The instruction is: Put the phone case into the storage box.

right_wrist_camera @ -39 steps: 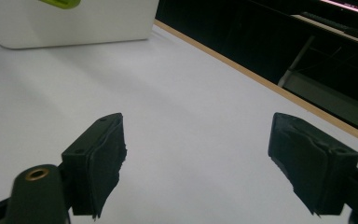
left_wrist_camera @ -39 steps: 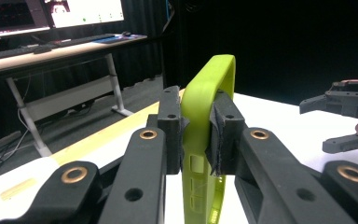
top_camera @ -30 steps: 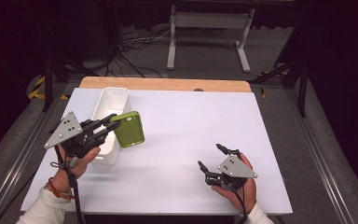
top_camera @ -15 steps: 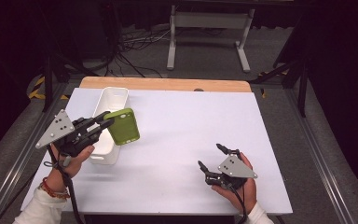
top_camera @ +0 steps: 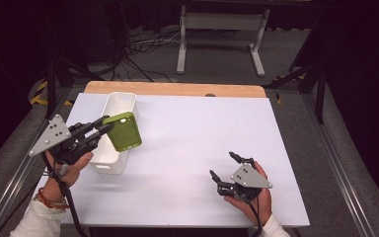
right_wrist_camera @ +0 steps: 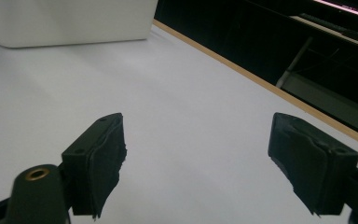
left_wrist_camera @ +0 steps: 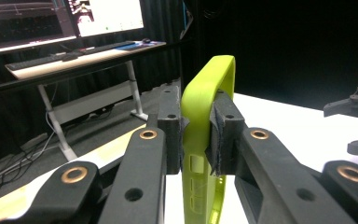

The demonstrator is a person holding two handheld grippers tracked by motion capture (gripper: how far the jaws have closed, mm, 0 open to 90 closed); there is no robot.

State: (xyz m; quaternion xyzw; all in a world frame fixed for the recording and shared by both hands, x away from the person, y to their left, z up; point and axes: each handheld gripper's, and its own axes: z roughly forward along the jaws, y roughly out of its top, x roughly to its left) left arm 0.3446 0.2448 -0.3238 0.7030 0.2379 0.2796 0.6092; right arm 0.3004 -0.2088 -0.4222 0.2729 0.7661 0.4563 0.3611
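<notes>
The left gripper (top_camera: 103,129) grasps a green phone case (top_camera: 124,131) above the white bin (top_camera: 109,158); the right gripper (top_camera: 224,171) rests on the tabletop (top_camera: 187,133), jaws released.

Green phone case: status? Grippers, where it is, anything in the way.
Left gripper shut on green phone case, held over the white bin. Right gripper open, empty, low over the table. Nothing in the way.

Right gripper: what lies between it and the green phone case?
Nothing but bare white table between the right gripper and the green phone case, as the high view shows.
</notes>
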